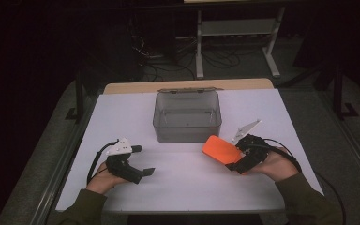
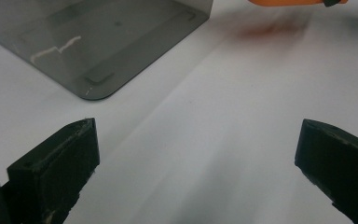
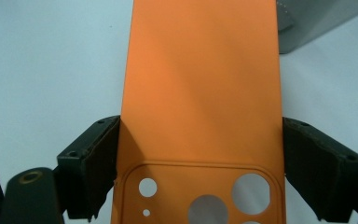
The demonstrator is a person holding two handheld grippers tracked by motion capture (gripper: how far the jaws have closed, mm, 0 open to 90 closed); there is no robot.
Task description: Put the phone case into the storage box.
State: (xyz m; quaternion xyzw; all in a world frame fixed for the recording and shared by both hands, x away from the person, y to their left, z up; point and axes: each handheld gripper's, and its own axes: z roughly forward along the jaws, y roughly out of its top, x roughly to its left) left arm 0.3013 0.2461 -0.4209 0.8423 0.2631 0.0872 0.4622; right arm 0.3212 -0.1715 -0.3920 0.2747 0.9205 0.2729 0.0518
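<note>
An orange phone case (image 1: 221, 149) with round camera cut-outs is held just above the white table, right of centre; its underside (image 3: 200, 88) faces the right gripper view. My right gripper (image 1: 236, 161) is shut on the case's camera end, a pad (image 3: 100, 158) pressing each long side. The case's far end points toward a smoky clear plastic box (image 1: 187, 117) standing at the table's middle back, its corner (image 2: 98, 46) seen in the left gripper view. My left gripper (image 1: 143, 160) hovers at the front left, open, with bare table between its jaws.
The white table top (image 1: 187, 183) has free room in front and to both sides of the box. A hinged lid (image 1: 187, 90) stands behind the box. Beyond the table, a dark floor holds cables and a white frame (image 1: 236, 37).
</note>
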